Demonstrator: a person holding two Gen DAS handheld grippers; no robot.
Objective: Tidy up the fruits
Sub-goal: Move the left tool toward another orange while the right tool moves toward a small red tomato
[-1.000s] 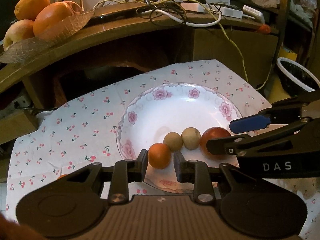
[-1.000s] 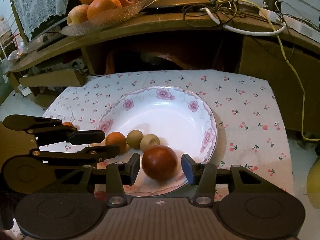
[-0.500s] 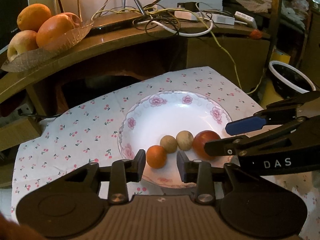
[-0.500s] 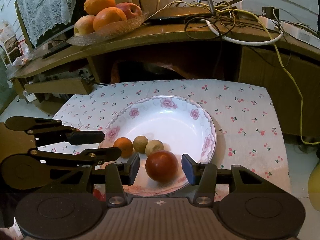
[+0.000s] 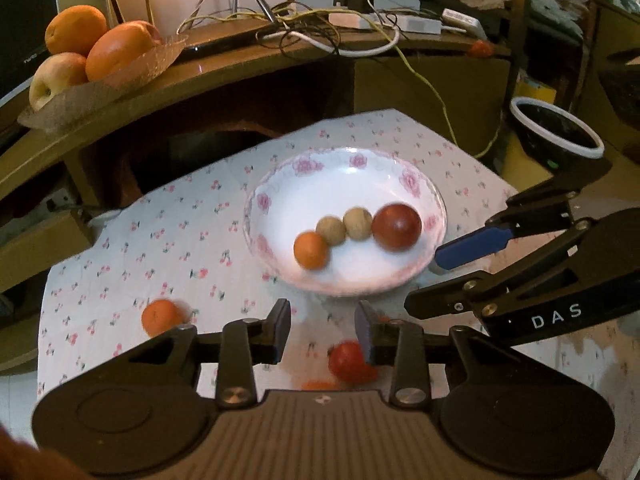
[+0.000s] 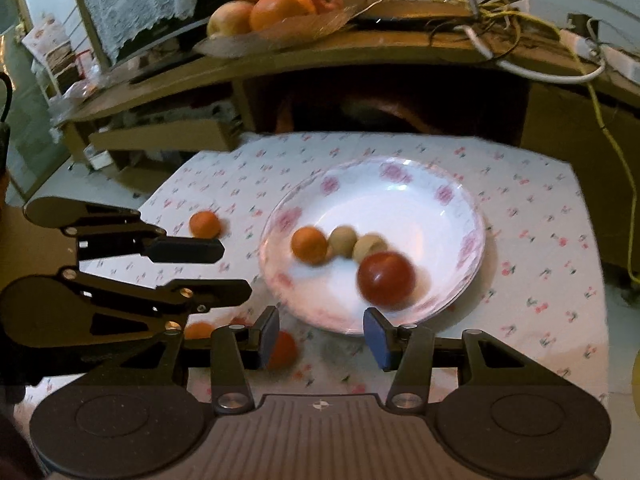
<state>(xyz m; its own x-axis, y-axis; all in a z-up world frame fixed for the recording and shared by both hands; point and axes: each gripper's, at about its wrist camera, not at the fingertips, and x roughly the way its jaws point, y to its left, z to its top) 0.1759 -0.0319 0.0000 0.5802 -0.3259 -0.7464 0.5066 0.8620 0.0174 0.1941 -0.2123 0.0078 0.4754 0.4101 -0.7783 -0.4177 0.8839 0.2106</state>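
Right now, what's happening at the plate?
A person holds two grippers over the floral plate, both with jaws open and empty. The plate holds a red fruit, a small orange and two tan fruits. More fruit lies loose on the cloth: an orange one and a red one.

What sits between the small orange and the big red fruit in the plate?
Two tan round fruits, in a row between orange and red fruit; left wrist view.
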